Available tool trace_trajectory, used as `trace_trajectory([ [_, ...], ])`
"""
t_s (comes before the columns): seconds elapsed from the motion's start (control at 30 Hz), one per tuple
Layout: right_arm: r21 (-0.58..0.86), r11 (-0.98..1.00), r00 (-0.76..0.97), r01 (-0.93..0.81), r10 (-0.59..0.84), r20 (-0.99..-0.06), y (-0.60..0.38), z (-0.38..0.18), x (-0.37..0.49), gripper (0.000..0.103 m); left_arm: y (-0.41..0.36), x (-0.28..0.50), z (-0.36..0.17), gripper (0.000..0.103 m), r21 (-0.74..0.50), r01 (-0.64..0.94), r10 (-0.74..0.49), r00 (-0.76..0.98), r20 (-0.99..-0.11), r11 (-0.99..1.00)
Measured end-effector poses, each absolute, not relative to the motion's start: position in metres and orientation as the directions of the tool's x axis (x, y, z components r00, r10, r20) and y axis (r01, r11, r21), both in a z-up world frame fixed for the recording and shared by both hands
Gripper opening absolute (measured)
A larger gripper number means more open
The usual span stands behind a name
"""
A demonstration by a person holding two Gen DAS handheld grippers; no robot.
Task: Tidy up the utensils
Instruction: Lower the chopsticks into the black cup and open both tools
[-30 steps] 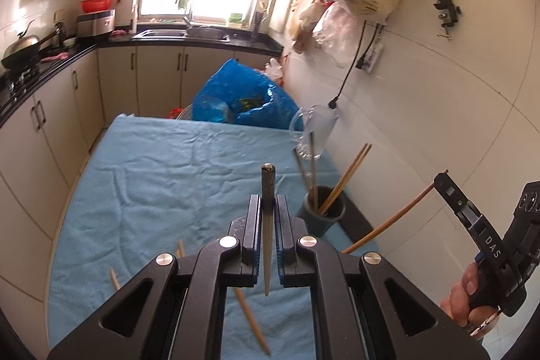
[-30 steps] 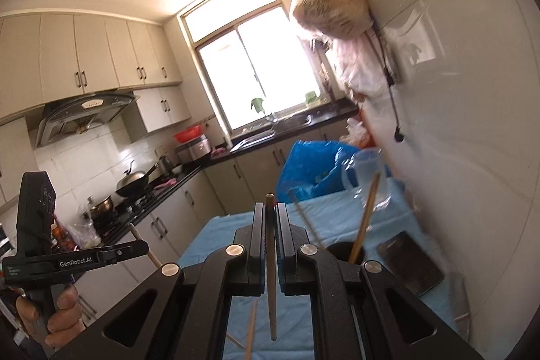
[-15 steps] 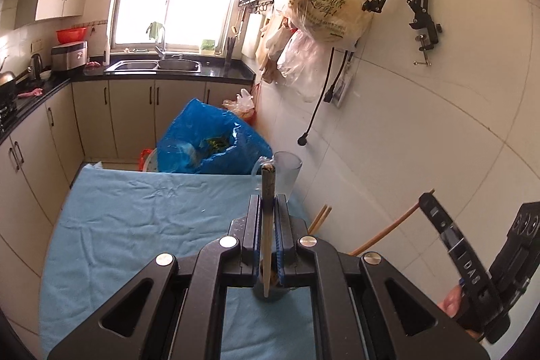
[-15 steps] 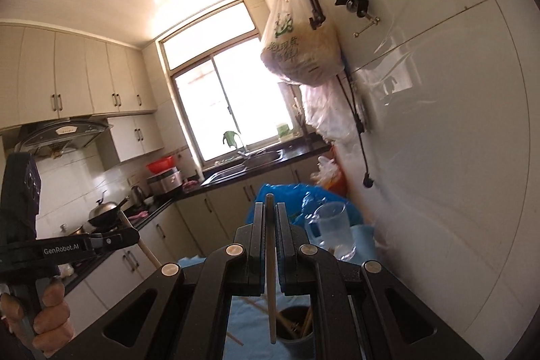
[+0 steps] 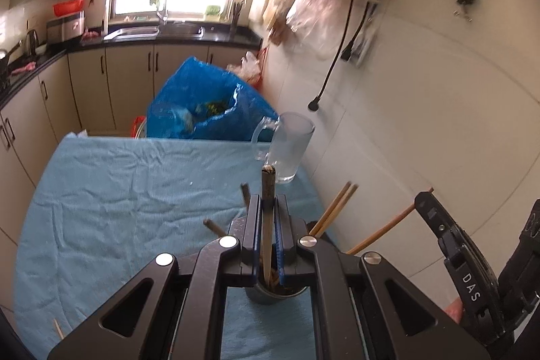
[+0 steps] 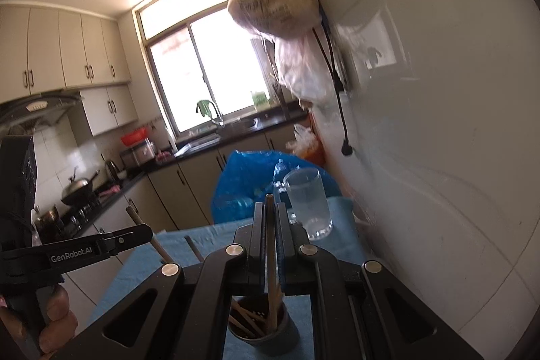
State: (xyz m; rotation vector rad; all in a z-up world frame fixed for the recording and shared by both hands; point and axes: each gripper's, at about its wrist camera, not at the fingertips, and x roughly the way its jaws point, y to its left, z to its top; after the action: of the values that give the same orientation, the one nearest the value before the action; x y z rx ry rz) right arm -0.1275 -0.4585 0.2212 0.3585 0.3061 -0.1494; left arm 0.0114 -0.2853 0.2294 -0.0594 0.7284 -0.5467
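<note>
Jaws of the left gripper [image 5: 268, 208] are clenched on a dark-tipped wooden chopstick [image 5: 268, 188], which stands upright between the blue pads; its lower end hangs over the mouth of the dark grey cylindrical utensil holder [image 5: 270, 294] directly beneath. That holder sits on the wrinkled light blue tablecloth [image 5: 118, 198] and already carries other brown chopsticks [image 5: 334, 208], which lean out toward one o'clock, with two darker ends poking up at about eleven o'clock.

At four o'clock in the left wrist view, the right gripper [image 5: 426, 194] enters from the edge, its jaws clamped on a thin reddish-brown chopstick [image 5: 388, 226] that slants down toward the holder. A fingertip [image 5: 452, 312] of the person's right hand shows below it.

From the right wrist view, the same chopstick [image 6: 270, 245] runs straight up between the closed pads, its lower end inside the holder [image 6: 266, 336] among the sticks [image 6: 243, 319] there. At nine o'clock the left gripper [image 6: 146, 230] reaches in, held by the person's left hand [image 6: 54, 323].

At the tablecloth's edge at seven o'clock in the left view lies a loose pale wooden chopstick [image 5: 58, 328].

Just beyond the holder, at twelve to one o'clock, stands a clear glass mug with a handle [image 5: 290, 150], close to the white tiled wall [image 5: 438, 123]. Past the table's far edge bulges a crumpled blue plastic bag [image 5: 202, 103].
</note>
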Motion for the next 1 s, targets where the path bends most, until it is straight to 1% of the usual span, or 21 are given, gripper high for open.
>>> trace_trajectory([
  [0.27, 0.300, 0.929, 0.916, 0.216, -0.087, -0.391, -0.456, 0.196, -0.110, 0.006, -0.285, 0.013, 0.208, 0.007, -0.225, 0.446, -0.477, 0.604, -0.638, 0.866],
  [0.47, 0.278, 0.933, 0.903, 0.227, -0.096, -0.418, -0.455, 0.192, -0.106, 0.007, -0.281, 0.012, 0.206, 0.008, -0.237, 0.440, -0.479, 0.592, -0.648, 0.866],
  [0.53, 0.276, 0.934, 0.904, 0.228, -0.098, -0.416, -0.455, 0.194, -0.108, 0.008, -0.279, 0.011, 0.208, 0.016, -0.241, 0.437, -0.479, 0.594, -0.646, 0.867],
  [0.67, 0.265, 0.937, 0.908, 0.227, -0.105, -0.406, -0.454, 0.199, -0.114, 0.010, -0.272, 0.005, 0.215, 0.018, -0.249, 0.432, -0.484, 0.606, -0.632, 0.867],
  [0.8, 0.250, 0.941, 0.911, 0.230, -0.118, -0.395, -0.449, 0.205, -0.124, 0.014, -0.262, -0.003, 0.222, 0.018, -0.257, 0.429, -0.489, 0.617, -0.617, 0.866],
  [0.93, 0.237, 0.940, 0.910, 0.244, -0.137, -0.391, -0.444, 0.209, -0.136, 0.024, -0.249, -0.013, 0.227, 0.026, -0.261, 0.425, -0.490, 0.629, -0.603, 0.867],
  [1.0, 0.225, 0.941, 0.908, 0.252, -0.150, -0.391, -0.440, 0.209, -0.141, 0.025, -0.241, -0.019, 0.229, 0.026, -0.261, 0.424, -0.490, 0.636, -0.595, 0.867],
])
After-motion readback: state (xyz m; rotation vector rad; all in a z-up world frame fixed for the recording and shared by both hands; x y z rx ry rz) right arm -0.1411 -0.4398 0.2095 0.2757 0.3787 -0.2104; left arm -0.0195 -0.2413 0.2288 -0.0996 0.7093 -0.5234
